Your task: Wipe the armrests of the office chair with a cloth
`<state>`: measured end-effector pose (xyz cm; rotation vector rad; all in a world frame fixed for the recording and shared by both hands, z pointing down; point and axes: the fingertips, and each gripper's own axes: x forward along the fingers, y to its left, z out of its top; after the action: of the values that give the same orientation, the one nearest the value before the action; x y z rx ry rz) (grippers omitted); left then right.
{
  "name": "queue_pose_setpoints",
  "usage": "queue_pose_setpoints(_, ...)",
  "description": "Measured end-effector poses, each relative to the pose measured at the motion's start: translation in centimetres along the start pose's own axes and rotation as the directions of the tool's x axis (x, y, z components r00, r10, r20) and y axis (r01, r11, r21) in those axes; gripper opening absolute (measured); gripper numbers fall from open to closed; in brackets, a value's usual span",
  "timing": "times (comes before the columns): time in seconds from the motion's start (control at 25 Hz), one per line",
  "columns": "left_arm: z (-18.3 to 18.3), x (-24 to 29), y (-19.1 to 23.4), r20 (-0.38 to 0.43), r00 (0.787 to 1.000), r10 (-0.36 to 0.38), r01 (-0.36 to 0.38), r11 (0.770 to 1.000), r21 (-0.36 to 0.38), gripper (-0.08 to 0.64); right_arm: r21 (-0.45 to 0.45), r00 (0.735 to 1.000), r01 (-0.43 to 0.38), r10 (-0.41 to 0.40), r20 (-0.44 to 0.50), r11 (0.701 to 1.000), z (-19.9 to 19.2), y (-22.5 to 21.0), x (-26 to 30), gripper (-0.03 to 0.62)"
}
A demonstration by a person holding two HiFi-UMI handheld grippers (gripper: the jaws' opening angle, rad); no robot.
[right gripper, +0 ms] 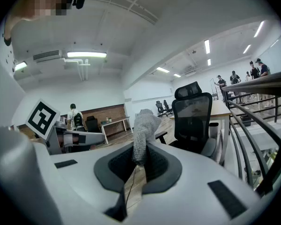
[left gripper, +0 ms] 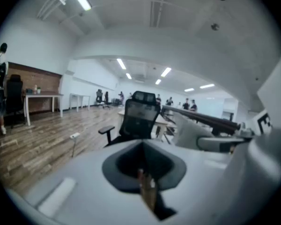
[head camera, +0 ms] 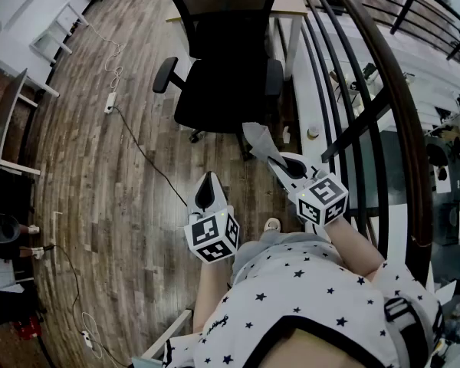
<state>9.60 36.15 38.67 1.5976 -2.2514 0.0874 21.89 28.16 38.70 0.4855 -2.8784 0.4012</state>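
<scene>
A black office chair (head camera: 224, 60) stands on the wood floor ahead of me, its armrests (head camera: 165, 73) out to either side. My right gripper (head camera: 278, 162) is shut on a grey cloth (head camera: 257, 138) that sticks up past its tips, short of the chair's base. In the right gripper view the cloth (right gripper: 143, 130) stands up from between the jaws, and the chair (right gripper: 193, 118) lies beyond to the right. My left gripper (head camera: 208, 181) hovers lower left of the chair, shut with nothing in it. The left gripper view shows the chair (left gripper: 139, 118) straight ahead.
A dark curved railing (head camera: 383, 83) runs along the right side, close to my right arm. A desk (head camera: 291, 6) stands behind the chair. A power strip with a cable (head camera: 110, 102) lies on the floor to the left. Tables (head camera: 8, 121) line the far left.
</scene>
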Motion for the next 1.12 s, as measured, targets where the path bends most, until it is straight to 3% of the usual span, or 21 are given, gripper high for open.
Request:
queue_pose_setpoints(0.4, 0.0, 0.4, 0.7, -0.003, 1.0, 0.001, -0.002, 1.0, -0.022, 0.006, -0.009, 0.999, -0.037, 0.037, 0.022, 0.999, 0.7, 1.0, 0.3, 0.029)
queue_pose_setpoints(0.92, -0.2, 1.2, -0.3, -0.02, 1.0, -0.01, 0.009, 1.0, -0.024, 0.006, 0.028, 0.999, -0.028, 0.027, 0.031, 0.999, 1.0, 0.7, -1.3, 0.03)
queue_pose_setpoints(1.12, 0.1, 3.5, -1.0, -0.024, 0.999, -0.028, 0.028, 1.0, -0.004, 0.006, 0.054, 1.0, -0.01, 0.009, 0.028, 0.998, 0.5, -1.3, -0.6, 0.031)
